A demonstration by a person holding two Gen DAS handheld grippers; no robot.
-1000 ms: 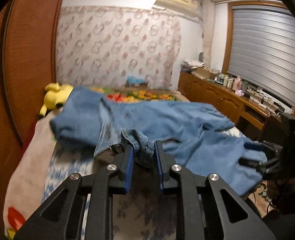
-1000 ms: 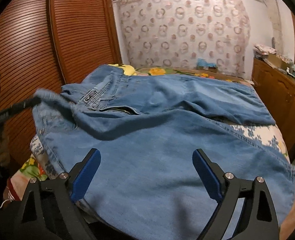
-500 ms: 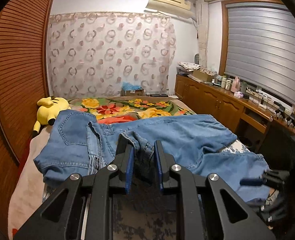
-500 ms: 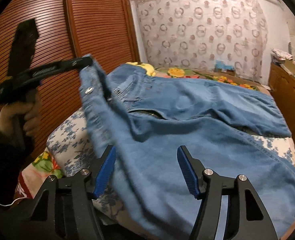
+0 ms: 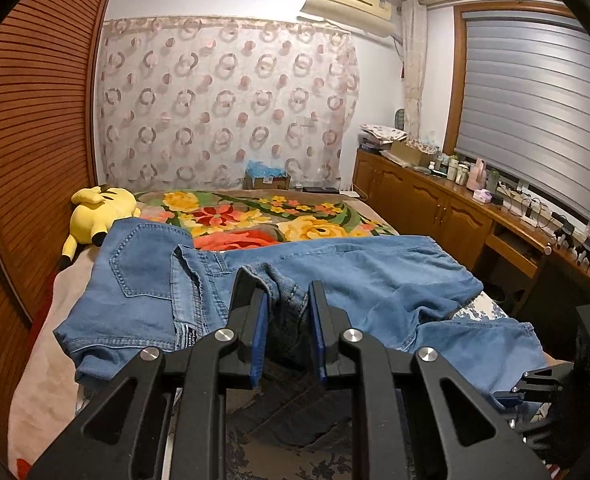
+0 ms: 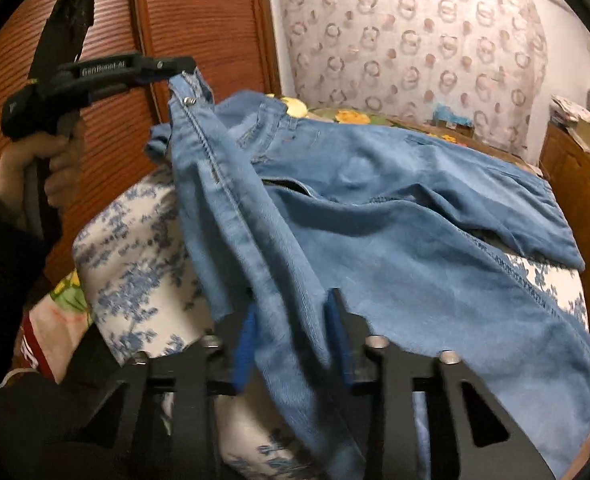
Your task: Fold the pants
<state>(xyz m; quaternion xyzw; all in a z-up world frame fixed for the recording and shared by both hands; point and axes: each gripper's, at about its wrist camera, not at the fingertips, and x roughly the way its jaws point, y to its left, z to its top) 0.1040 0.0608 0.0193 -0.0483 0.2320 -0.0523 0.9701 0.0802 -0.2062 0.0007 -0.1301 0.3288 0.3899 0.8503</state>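
Light blue denim pants (image 5: 355,276) lie spread across the bed, seat up, legs running to the right. My left gripper (image 5: 285,320) is shut on a bunched fold of the waistband and holds it raised above the bed; it also shows in the right wrist view (image 6: 175,70) at the upper left, in a hand, with the pants (image 6: 395,208) hanging from it. My right gripper (image 6: 291,332) has its blue pads close on either side of the hanging denim edge, blurred; it shows at the lower right of the left wrist view (image 5: 511,392).
The bed (image 5: 255,216) has a flowered blanket and a blue-patterned quilt (image 6: 135,248). A yellow plush toy (image 5: 99,208) lies at its far left. A wooden louvred wardrobe (image 5: 27,140) runs along the left. A wooden cabinet (image 5: 435,204) with bottles stands on the right.
My left gripper has lifted the waistband higher. My right gripper's jaws have narrowed from wide open to close around the denim edge that hangs between them.
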